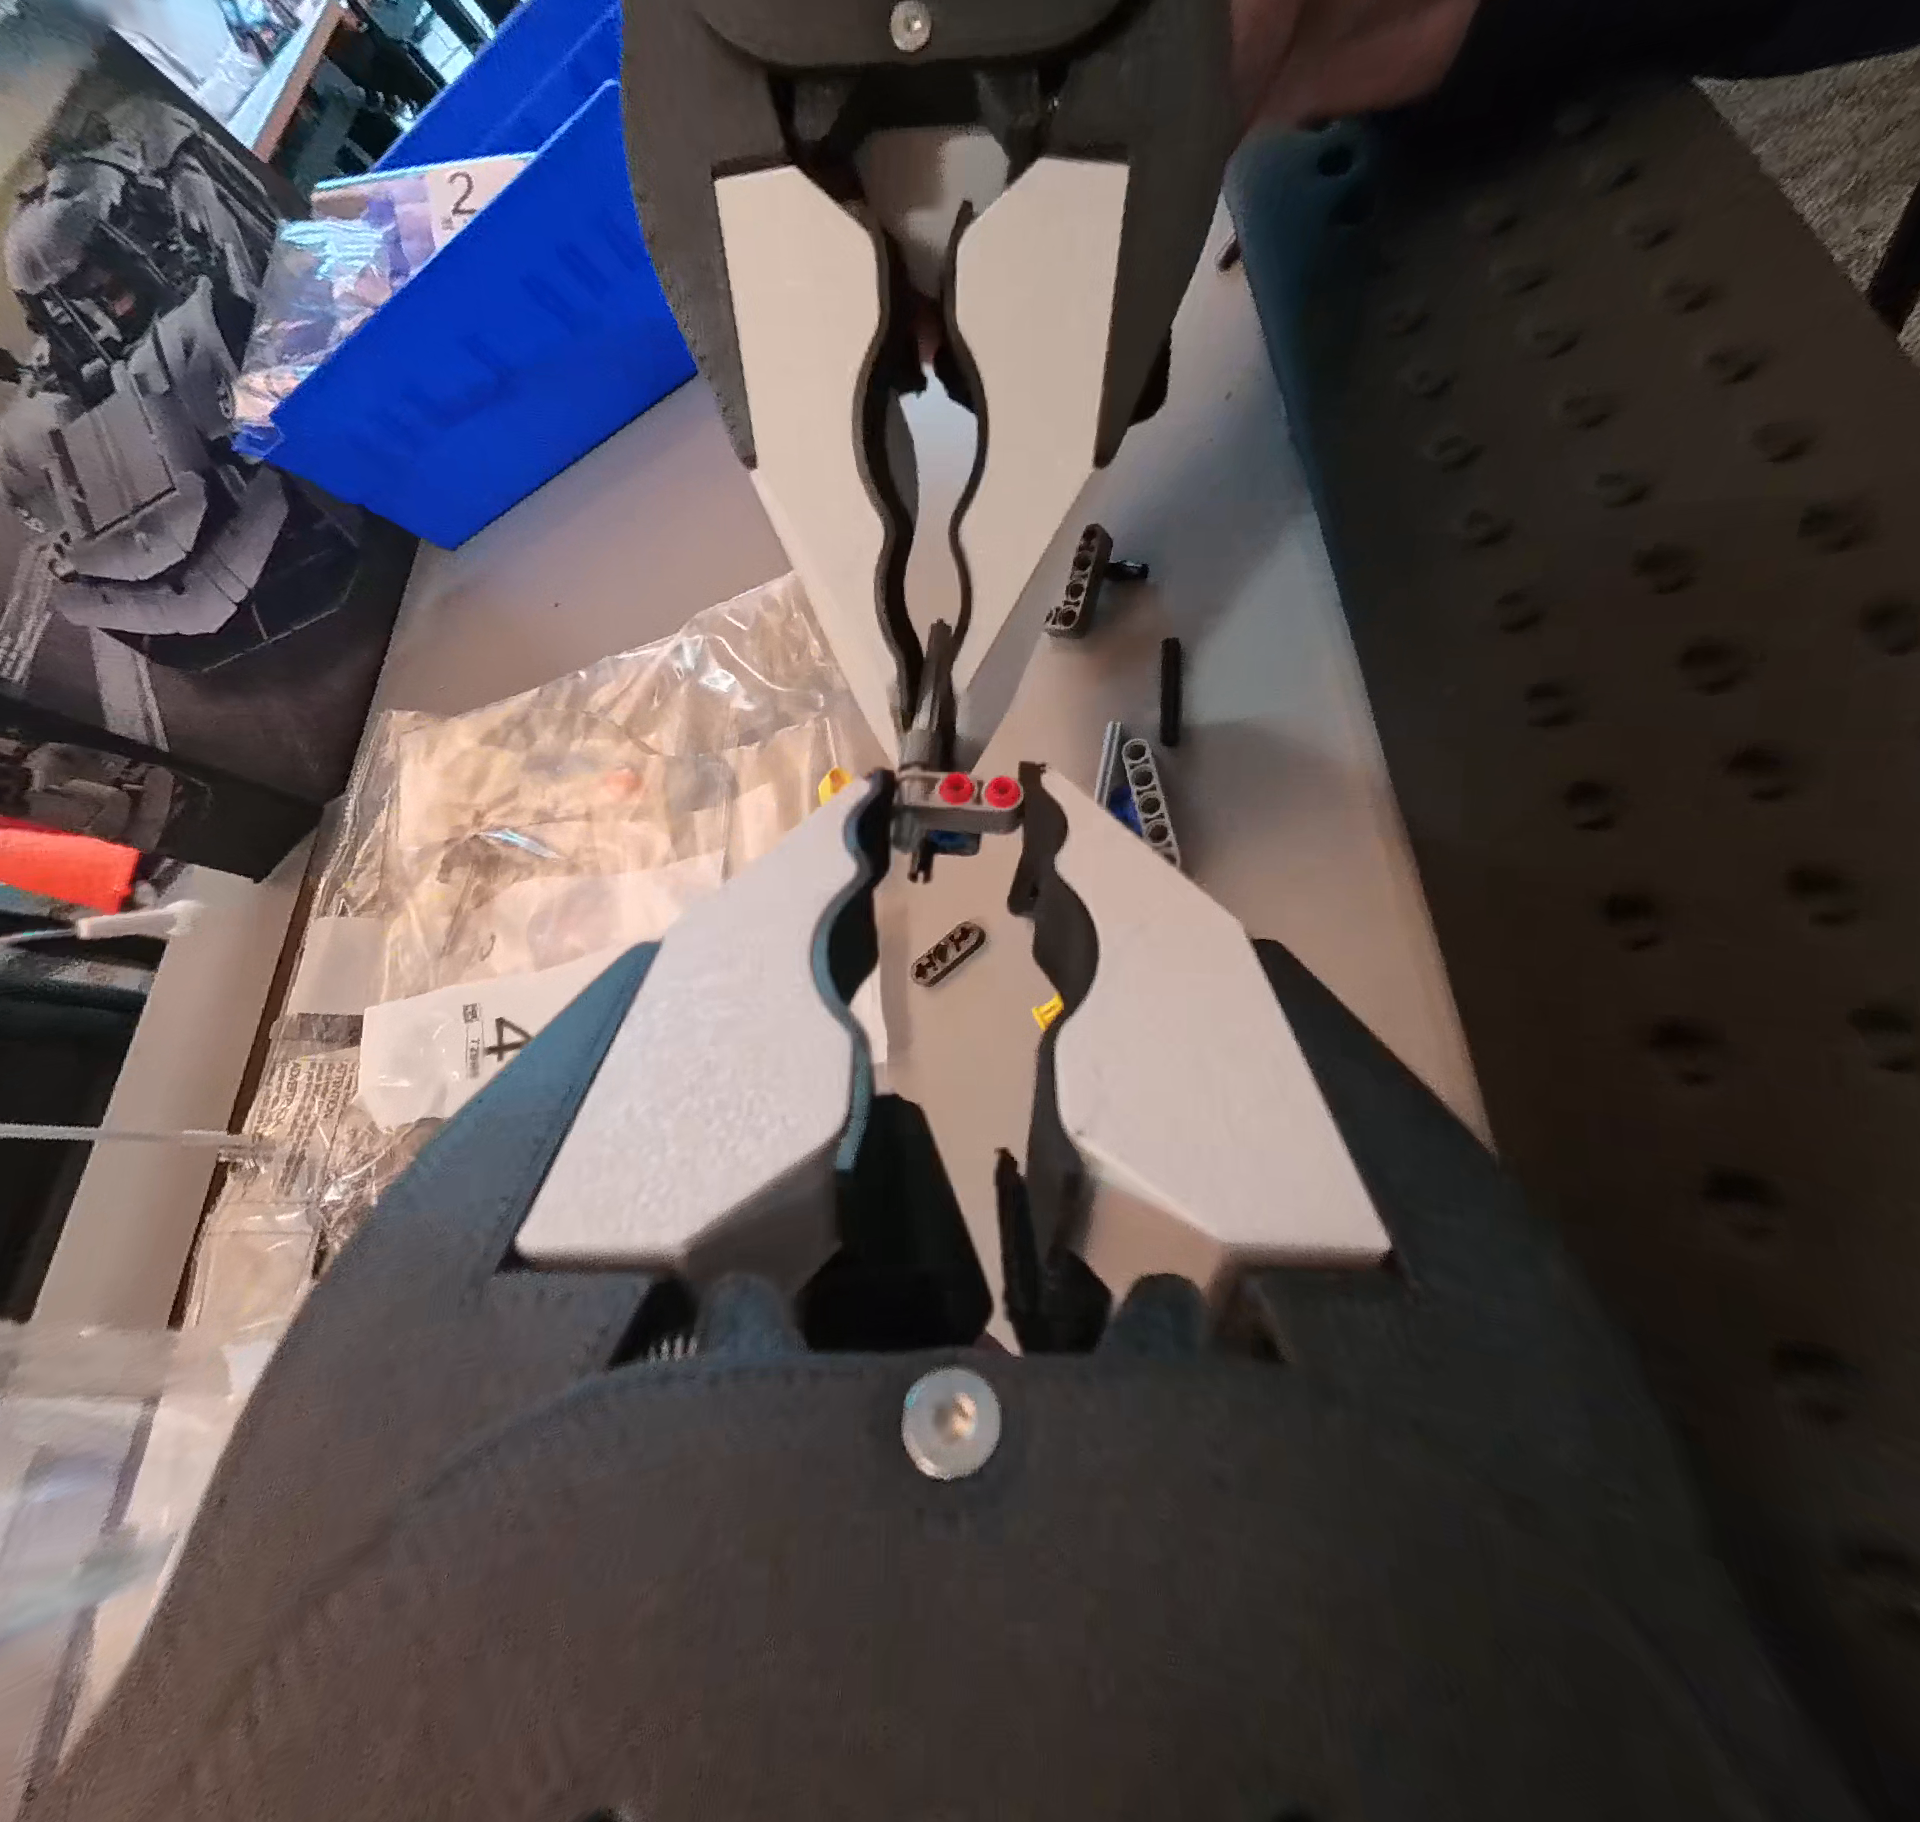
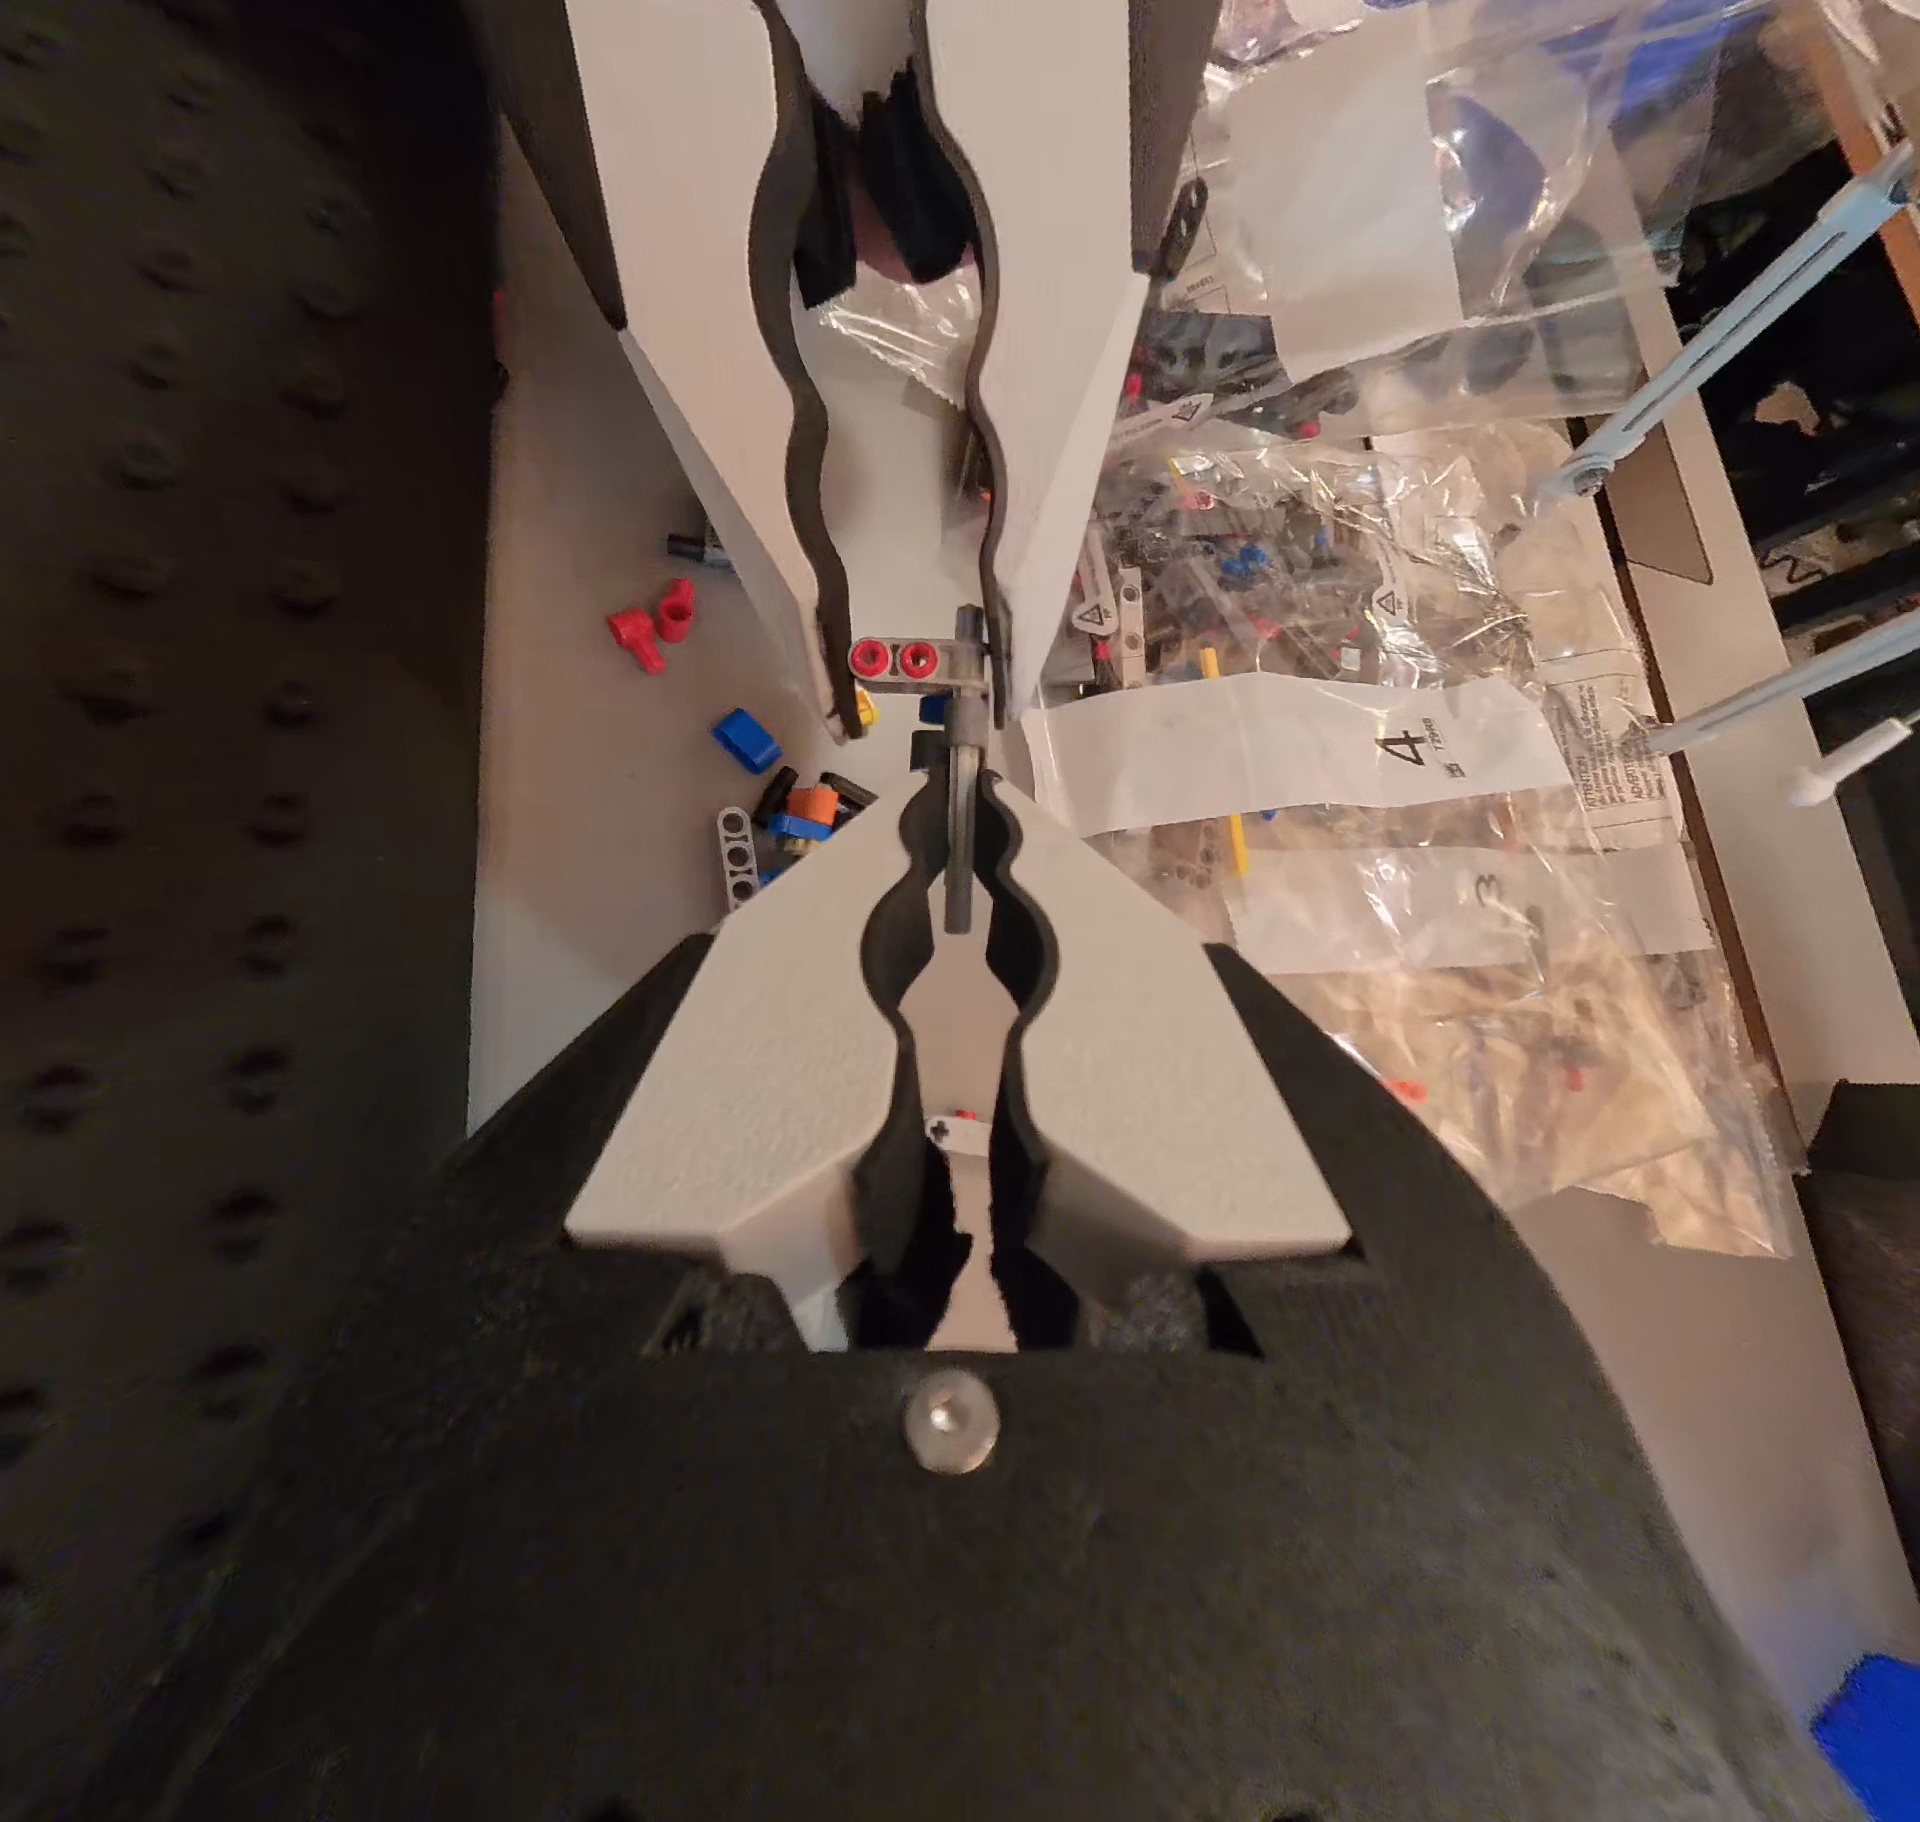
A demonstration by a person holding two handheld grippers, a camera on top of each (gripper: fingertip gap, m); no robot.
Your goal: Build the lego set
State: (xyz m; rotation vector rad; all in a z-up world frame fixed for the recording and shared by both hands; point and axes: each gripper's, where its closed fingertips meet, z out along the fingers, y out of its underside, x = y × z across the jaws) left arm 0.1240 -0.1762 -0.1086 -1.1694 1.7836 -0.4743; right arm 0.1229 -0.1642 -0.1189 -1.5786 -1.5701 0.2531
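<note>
— Two grippers on one assembly?
— Yes. My left gripper (image 1: 956, 806) clamped the grey beam with red pins (image 1: 961, 798) above the table (image 1: 582, 546), bracing it; my right gripper (image 2: 961, 796) pinched the grey axle (image 2: 961, 837) to seat it.

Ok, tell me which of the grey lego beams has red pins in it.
The short grey beam held up between the two grippers: two red pins fill its holes. The longer grey beam lying on the table has empty holes.

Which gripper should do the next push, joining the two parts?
Probably the right gripper: it's shut on the grey rod, already meeting the beam. The left gripper clamps the beam, so it braces.
</note>
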